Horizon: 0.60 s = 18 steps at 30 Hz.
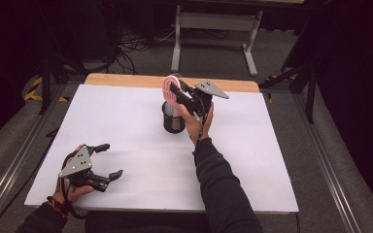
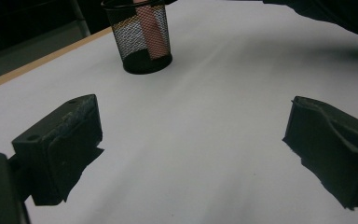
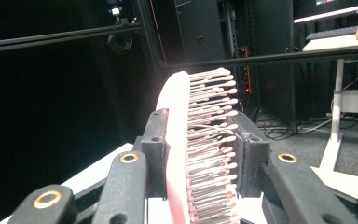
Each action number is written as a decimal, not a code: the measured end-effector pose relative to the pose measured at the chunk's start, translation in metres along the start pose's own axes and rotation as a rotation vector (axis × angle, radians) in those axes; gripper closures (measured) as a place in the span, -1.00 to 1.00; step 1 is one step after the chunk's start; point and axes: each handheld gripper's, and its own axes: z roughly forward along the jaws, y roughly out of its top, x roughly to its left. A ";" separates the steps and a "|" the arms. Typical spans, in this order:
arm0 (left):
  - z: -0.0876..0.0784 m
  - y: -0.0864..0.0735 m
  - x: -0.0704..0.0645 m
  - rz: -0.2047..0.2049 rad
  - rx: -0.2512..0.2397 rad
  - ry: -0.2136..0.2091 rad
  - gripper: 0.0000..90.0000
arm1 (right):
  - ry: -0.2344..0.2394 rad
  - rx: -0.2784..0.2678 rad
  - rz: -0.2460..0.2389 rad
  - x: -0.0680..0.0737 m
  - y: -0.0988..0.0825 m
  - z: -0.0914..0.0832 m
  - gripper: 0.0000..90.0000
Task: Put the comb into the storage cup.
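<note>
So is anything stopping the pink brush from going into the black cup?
Nothing visible blocks it. The right gripper holds the pink hairbrush by its head, and the handle already reaches down into the open black mesh cup. The left gripper rests far away.

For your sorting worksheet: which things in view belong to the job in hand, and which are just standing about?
In the job:
pink hairbrush, handle down in the cup
black mesh cup
right gripper, shut on the brush

Standing about:
left gripper, open, apart on the white table
desk frame behind
</note>
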 end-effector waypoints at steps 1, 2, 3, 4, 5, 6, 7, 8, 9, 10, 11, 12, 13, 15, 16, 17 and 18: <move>0.000 0.000 0.000 0.001 0.000 -0.001 -0.90 | 0.002 -0.003 0.003 0.000 -0.001 0.000 0.41; 0.000 0.000 0.000 0.002 0.001 -0.001 -0.90 | 0.002 -0.004 0.005 -0.001 -0.002 -0.001 0.41; 0.001 0.000 0.000 0.002 0.004 -0.001 -0.89 | 0.002 -0.005 0.006 -0.001 -0.002 -0.002 0.41; 0.001 0.000 0.000 0.002 0.004 -0.001 -0.90 | 0.005 -0.006 0.006 -0.001 -0.002 -0.003 0.40; 0.001 0.000 0.000 0.002 0.004 0.000 -0.89 | 0.005 -0.006 0.006 -0.001 -0.002 -0.003 0.40; 0.001 0.000 0.000 0.002 0.004 0.000 -0.90 | 0.005 -0.006 0.006 -0.001 -0.002 -0.003 0.40; 0.001 0.000 -0.001 0.004 0.002 0.000 -0.90 | 0.004 -0.006 0.005 -0.001 -0.002 -0.003 0.40; 0.001 0.000 -0.001 0.004 0.002 0.001 -0.89 | 0.000 -0.004 0.006 -0.003 -0.002 -0.003 0.40; 0.001 0.000 -0.001 0.005 0.003 0.000 -0.89 | 0.000 -0.004 0.006 -0.003 -0.002 -0.003 0.40; 0.001 0.000 -0.001 0.005 0.004 0.001 -0.89 | -0.007 -0.006 0.010 -0.005 -0.002 -0.004 0.40; 0.001 0.000 -0.001 0.005 0.004 0.000 -0.89 | -0.007 -0.007 0.012 -0.005 -0.002 -0.004 0.40; 0.001 0.000 0.000 0.005 0.004 0.000 -0.89 | -0.007 -0.008 0.015 -0.006 -0.002 -0.004 0.40; 0.001 0.000 0.000 0.003 0.003 0.002 -0.89 | -0.008 -0.009 0.017 -0.007 -0.002 -0.004 0.39; 0.001 0.000 0.000 0.003 0.004 0.002 -0.89 | -0.019 -0.009 0.015 -0.008 -0.002 -0.004 0.39; 0.000 0.000 0.000 0.002 0.002 0.001 -0.89 | -0.020 -0.009 0.015 -0.009 -0.002 -0.004 0.39; 0.000 0.000 0.000 0.002 0.001 0.000 -0.89 | -0.019 -0.010 0.022 -0.009 -0.002 -0.004 0.39; 0.000 0.000 0.000 0.003 0.002 0.000 -0.89 | -0.025 -0.012 0.028 -0.010 -0.002 -0.004 0.38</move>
